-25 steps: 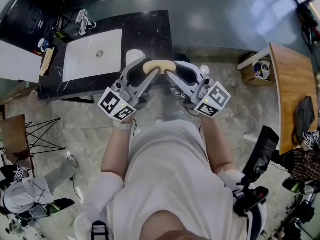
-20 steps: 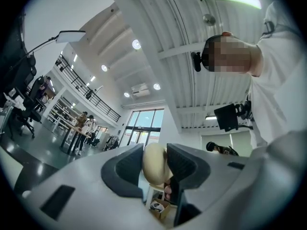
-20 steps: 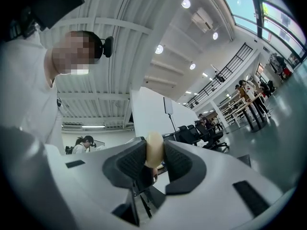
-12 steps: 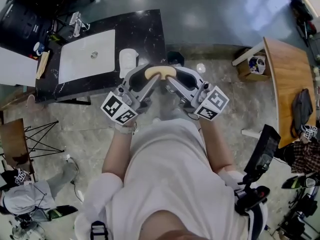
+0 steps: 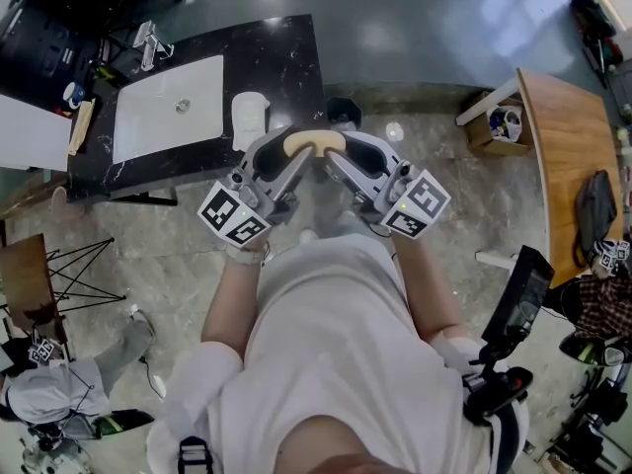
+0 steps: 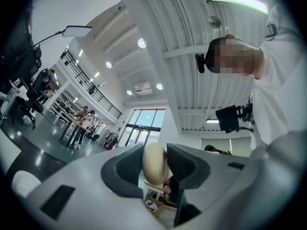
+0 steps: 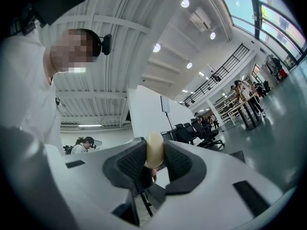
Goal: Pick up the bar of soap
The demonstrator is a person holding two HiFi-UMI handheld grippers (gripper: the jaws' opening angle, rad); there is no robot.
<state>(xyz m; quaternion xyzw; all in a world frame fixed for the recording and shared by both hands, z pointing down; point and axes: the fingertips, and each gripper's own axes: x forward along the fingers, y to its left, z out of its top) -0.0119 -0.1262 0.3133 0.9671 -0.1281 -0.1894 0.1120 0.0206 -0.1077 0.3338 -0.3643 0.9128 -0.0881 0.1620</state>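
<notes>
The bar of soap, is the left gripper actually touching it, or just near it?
Touching. The left gripper view shows the bar of soap pressed between both dark fingers of the left gripper, with no gap on either side.

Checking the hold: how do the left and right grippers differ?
The left gripper clamps the bar of soap at its left end, the right gripper at its right end. The left slants in from the left, the right from the right. Both are shut on it.

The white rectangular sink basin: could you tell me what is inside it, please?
Inside the white rectangular sink basin, only a small round metal drain shows; nothing covers any of it.
</notes>
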